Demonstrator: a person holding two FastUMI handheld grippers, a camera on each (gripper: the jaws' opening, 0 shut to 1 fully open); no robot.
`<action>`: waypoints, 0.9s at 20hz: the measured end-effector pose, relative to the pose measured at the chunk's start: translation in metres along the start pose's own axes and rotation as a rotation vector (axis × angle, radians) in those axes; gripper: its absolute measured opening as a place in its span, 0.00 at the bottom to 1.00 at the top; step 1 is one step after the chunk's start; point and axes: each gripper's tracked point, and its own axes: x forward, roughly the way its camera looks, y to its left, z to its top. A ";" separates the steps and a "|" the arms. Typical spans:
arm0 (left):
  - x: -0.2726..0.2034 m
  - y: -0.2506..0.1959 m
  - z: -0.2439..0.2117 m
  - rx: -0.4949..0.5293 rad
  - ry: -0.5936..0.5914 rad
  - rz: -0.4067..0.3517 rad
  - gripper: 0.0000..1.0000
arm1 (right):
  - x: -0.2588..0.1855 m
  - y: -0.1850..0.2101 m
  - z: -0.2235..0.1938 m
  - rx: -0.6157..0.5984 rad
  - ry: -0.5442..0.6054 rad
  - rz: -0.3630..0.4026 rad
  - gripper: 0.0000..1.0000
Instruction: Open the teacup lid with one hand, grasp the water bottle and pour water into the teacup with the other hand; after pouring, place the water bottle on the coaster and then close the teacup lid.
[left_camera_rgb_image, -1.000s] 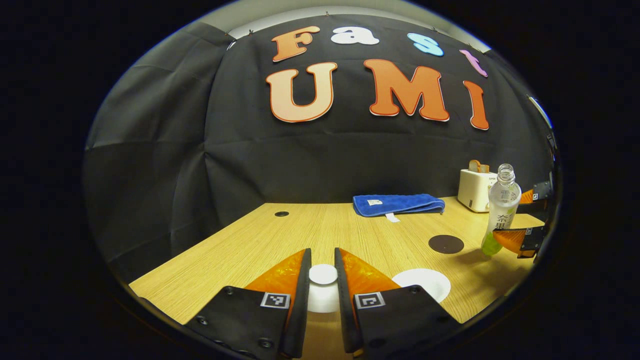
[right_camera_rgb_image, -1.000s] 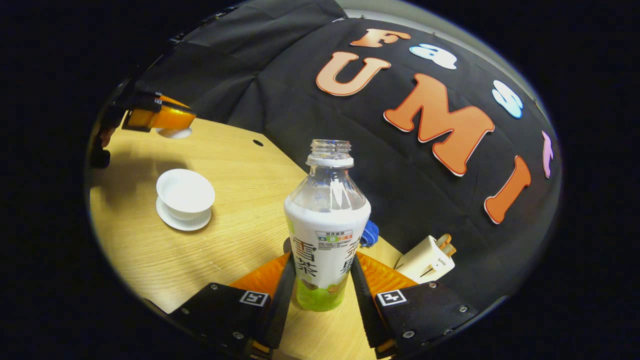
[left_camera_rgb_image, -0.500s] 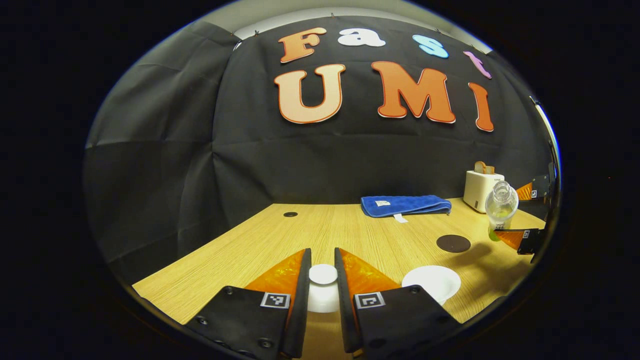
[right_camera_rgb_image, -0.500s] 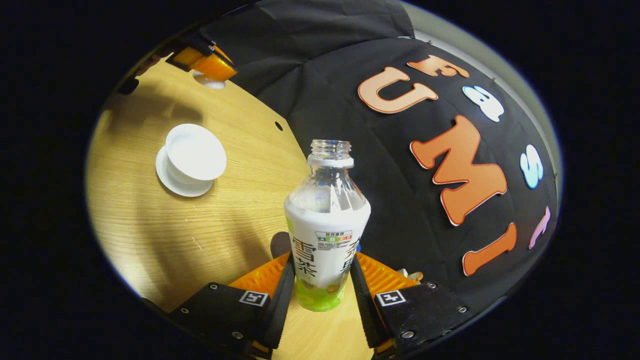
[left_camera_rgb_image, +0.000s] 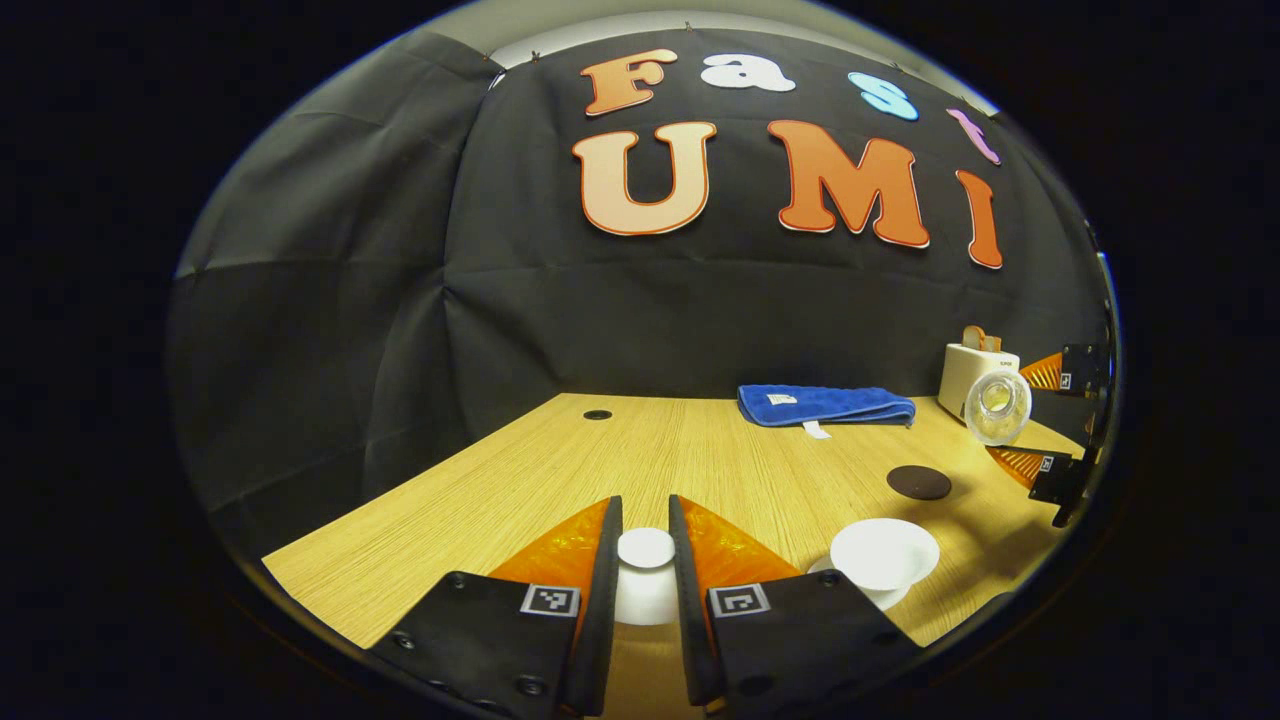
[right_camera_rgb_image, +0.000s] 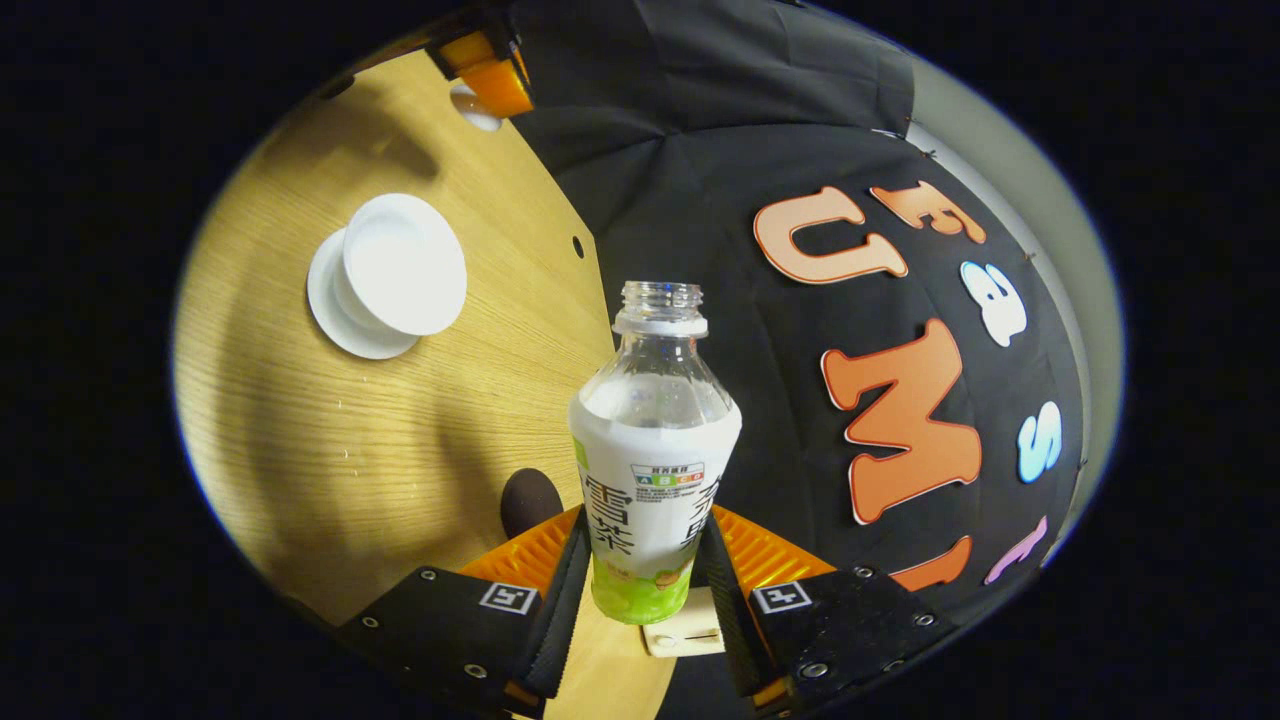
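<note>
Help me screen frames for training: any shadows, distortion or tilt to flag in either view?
Left gripper view: fisheye bends the table edge; a soft shadow lies near the teacup. Right gripper view: horizon strongly tilted, a broad shadow crosses the table, and the water bottle stays sharp.

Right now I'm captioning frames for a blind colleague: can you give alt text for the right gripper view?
The right gripper clamps an uncapped water bottle, tipped toward an open white teacup on its saucer on the wooden table. At the far edge, the left gripper holds the teacup lid. A dark coaster lies near the bottle's base.
</note>
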 end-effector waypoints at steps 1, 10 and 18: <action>-0.001 0.002 -0.001 0.002 0.000 0.002 0.33 | 0.001 -0.002 0.000 -0.021 -0.002 -0.007 0.64; -0.005 0.013 -0.004 -0.005 0.006 0.008 0.33 | 0.007 -0.014 0.017 -0.177 -0.060 -0.054 0.64; -0.006 0.016 -0.006 -0.003 0.012 0.008 0.33 | 0.003 -0.024 0.026 -0.308 -0.101 -0.113 0.64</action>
